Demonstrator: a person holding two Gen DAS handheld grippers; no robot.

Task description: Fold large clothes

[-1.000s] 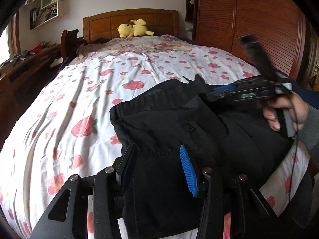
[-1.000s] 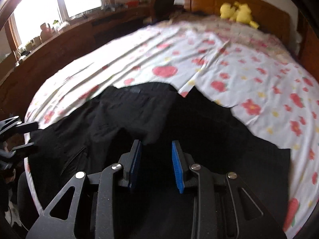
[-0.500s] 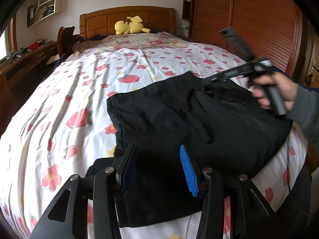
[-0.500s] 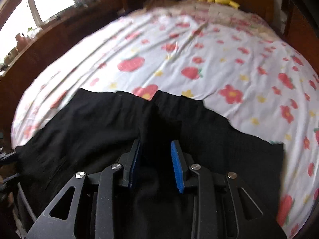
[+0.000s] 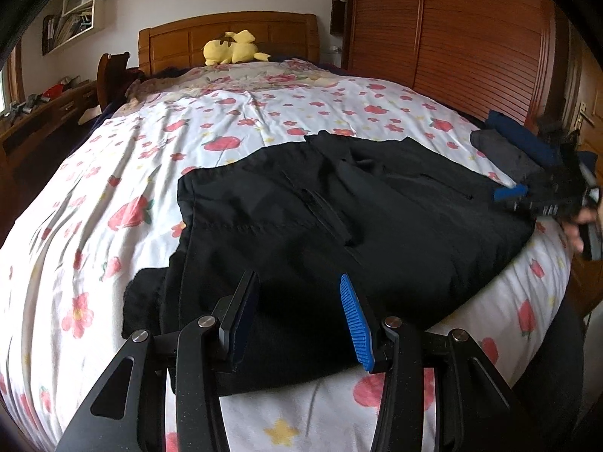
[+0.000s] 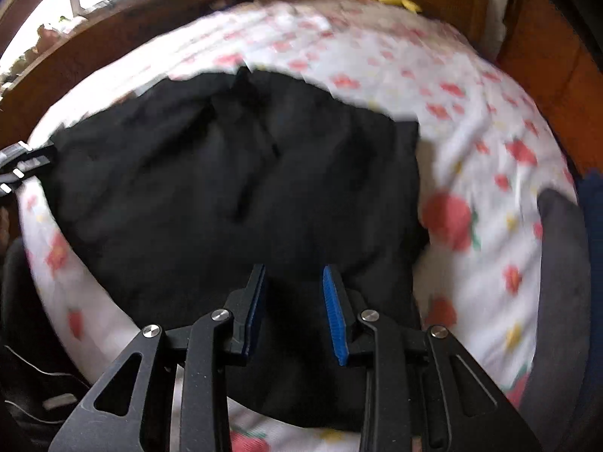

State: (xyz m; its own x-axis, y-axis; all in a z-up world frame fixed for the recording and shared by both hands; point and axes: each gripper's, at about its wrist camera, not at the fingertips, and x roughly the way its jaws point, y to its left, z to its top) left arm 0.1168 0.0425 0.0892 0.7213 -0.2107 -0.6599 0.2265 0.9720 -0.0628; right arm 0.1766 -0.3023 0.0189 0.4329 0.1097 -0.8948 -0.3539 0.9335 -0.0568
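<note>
A large black garment [image 5: 339,218] lies folded on the flowered bed sheet [image 5: 113,173] near the foot of the bed. It also shows in the right wrist view [image 6: 241,188], which is blurred. My left gripper [image 5: 297,316] is open and empty just above the garment's near edge. My right gripper [image 6: 294,312] is open and empty over the garment's right side; it also appears at the right edge of the left wrist view [image 5: 542,196].
Folded dark grey and navy clothes [image 5: 512,147] are stacked at the bed's right edge. A yellow plush toy [image 5: 233,48] lies by the wooden headboard [image 5: 226,37]. A wooden wardrobe [image 5: 471,37] stands on the right, a desk [image 5: 41,113] on the left.
The right gripper let go of the garment and drew back to the bed's right edge. The garment now lies flat. The left gripper pulled back and rose a little.
</note>
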